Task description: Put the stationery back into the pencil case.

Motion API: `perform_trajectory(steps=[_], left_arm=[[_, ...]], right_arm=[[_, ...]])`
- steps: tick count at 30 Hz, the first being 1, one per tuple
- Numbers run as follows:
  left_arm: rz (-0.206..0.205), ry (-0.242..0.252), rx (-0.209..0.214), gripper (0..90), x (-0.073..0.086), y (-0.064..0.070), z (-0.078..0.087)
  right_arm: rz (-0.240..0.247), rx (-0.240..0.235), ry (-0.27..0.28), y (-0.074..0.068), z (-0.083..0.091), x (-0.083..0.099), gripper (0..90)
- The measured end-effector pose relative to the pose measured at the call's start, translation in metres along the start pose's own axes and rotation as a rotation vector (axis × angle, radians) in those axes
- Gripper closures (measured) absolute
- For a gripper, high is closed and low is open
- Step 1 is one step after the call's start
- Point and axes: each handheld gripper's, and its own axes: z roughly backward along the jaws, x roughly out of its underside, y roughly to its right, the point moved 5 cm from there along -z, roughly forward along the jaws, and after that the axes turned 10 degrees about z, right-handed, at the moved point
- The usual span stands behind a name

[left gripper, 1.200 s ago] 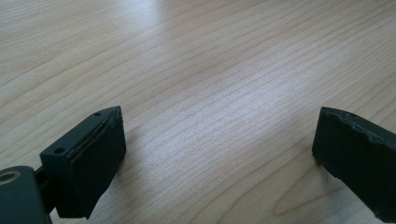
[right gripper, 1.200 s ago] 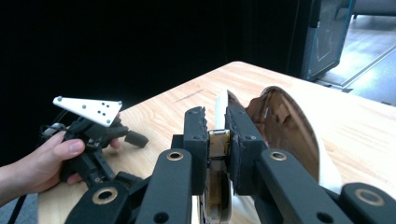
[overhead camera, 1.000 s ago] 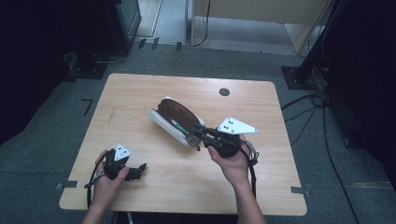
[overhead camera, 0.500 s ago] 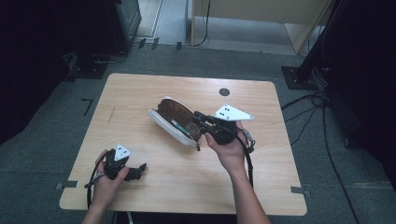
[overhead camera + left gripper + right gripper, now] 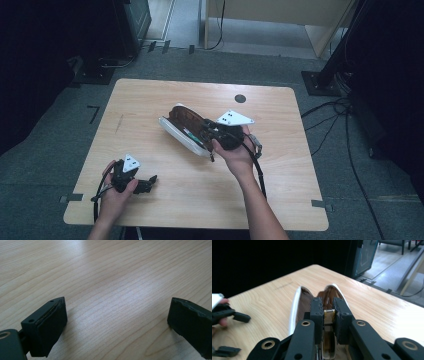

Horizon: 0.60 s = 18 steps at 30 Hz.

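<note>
The right gripper [image 5: 212,134] is pinched nearly closed on a small brass-coloured tab [image 5: 329,315] at the near end of the brown case [image 5: 187,122], which lies mid-desk with its white-edged sides gaping. It looks like a zip pull, though the view is too tight to be sure. That's a thin hold: tug at an angle and the tab could slip free, or the whole case may slide across the smooth wood, since nothing pins it. The left gripper [image 5: 117,322] rests spread wide and empty at the near left, well apart. Pale wooden desk [image 5: 150,100], grey carpet, trailing cables, dark surroundings.
</note>
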Motion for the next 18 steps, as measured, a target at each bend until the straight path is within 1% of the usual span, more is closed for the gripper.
perform_trajectory(steps=[2, 5, 7, 16, 17, 18], left_arm=[[-0.003, -0.002, 0.0, 2.9, 0.0, 0.0, 0.0], [-0.001, -0.001, 0.0, 2.9, 0.0, 0.0, 0.0], [-0.001, -0.001, 0.0, 2.9, 0.0, 0.0, 0.0], [-0.003, -0.002, 0.001, 2.9, 0.0, 0.0, 0.0], [-0.004, -0.002, 0.002, 2.9, 0.0, 0.0, 0.0], [-0.003, -0.002, 0.002, 2.9, 0.0, 0.0, 0.0]], right_arm=[[0.003, 0.008, -0.011, 0.001, -0.005, 0.004, 79.6], [0.011, 0.031, -0.036, 0.003, -0.013, 0.011, 79.6], [0.025, 0.035, -0.056, 0.003, -0.019, 0.016, 79.6], [0.03, 0.033, -0.115, 0.0, -0.034, 0.035, 79.6], [0.035, 0.042, -0.125, 0.0, -0.036, 0.038, 79.6], [0.034, 0.04, -0.131, 0.001, -0.037, 0.04, 79.5]])
